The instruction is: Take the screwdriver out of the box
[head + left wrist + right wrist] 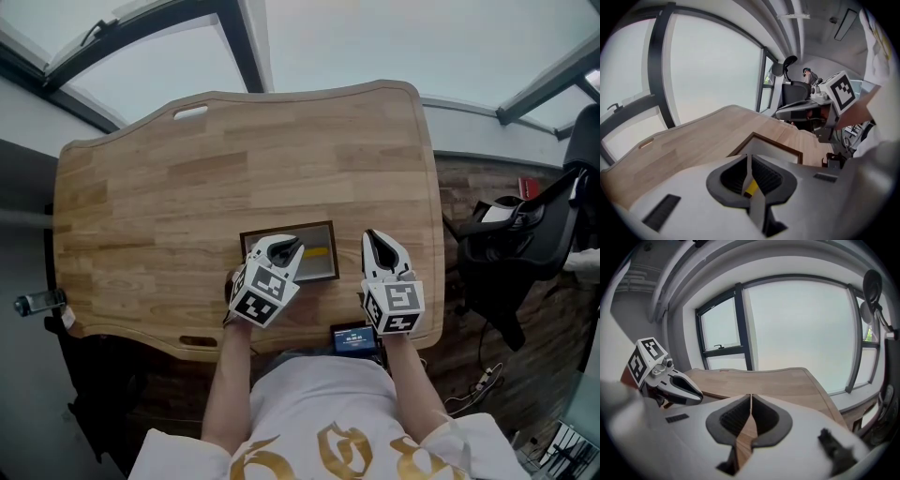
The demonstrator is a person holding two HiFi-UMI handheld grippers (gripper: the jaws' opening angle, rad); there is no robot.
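Observation:
A shallow box point(286, 228) with a dark wooden rim lies near the front edge of the wooden table point(187, 187). Inside it shows the yellow handle of the screwdriver point(320, 250). My left gripper point(296, 246) hangs over the box's left half, tilted down, jaws shut with nothing in them. In the left gripper view the shut left gripper point(748, 157) points at the box point(776, 143), and a bit of the yellow screwdriver point(751, 187) shows behind the jaws. My right gripper point(368, 234) hovers just right of the box, shut and empty. The right gripper point(751, 397) points along the table.
A small device with a blue screen point(354, 338) sits at the table's front edge between my arms. A black chair point(511, 244) stands to the right of the table. A clamp point(37, 302) sticks out at the left edge. The far table surface is bare wood.

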